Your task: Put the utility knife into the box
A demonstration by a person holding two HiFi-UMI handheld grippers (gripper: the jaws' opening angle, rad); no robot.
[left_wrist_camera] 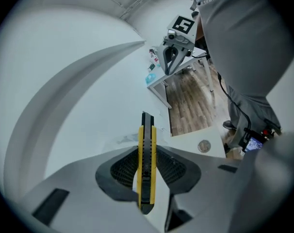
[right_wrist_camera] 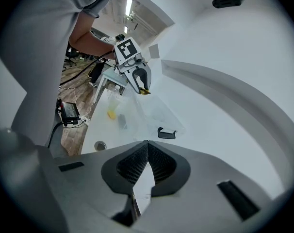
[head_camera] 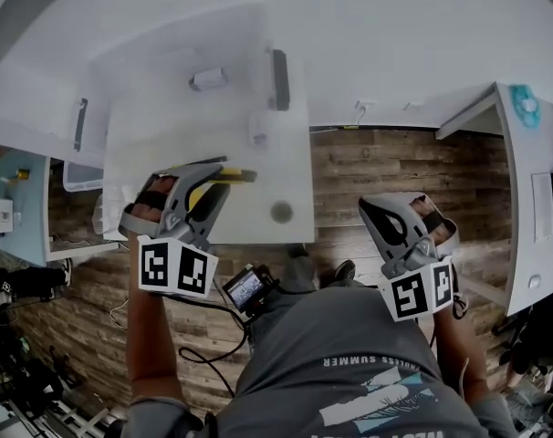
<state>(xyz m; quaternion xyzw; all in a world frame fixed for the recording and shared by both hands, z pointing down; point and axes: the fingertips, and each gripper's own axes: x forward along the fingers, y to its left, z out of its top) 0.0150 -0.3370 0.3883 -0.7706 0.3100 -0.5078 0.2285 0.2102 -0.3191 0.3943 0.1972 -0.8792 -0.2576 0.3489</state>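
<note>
My left gripper (head_camera: pixel 224 175) is shut on a yellow and black utility knife (head_camera: pixel 220 179), held above the near part of the white table (head_camera: pixel 167 153). In the left gripper view the knife (left_wrist_camera: pixel 147 130) stands upright between the ribbed pads (left_wrist_camera: pixel 125 166), its black tip sticking out past them. A clear plastic box (head_camera: pixel 194 62) with dark latches (head_camera: pixel 279 78) lies farther back on the table. The right gripper view shows it as a transparent box (right_wrist_camera: pixel 156 111) beyond the left gripper (right_wrist_camera: pixel 138 81). My right gripper (head_camera: pixel 372 210) is shut on nothing, over the wooden floor to the table's right; its tips (right_wrist_camera: pixel 148 144) touch.
A round grommet (head_camera: pixel 281 212) sits in the table near its front right corner. Small items, one yellow (right_wrist_camera: pixel 111 114) and one dark (right_wrist_camera: pixel 122 122), lie near the box. Another white desk (head_camera: pixel 532 181) stands at the right, across a strip of wooden floor (head_camera: pixel 377 167).
</note>
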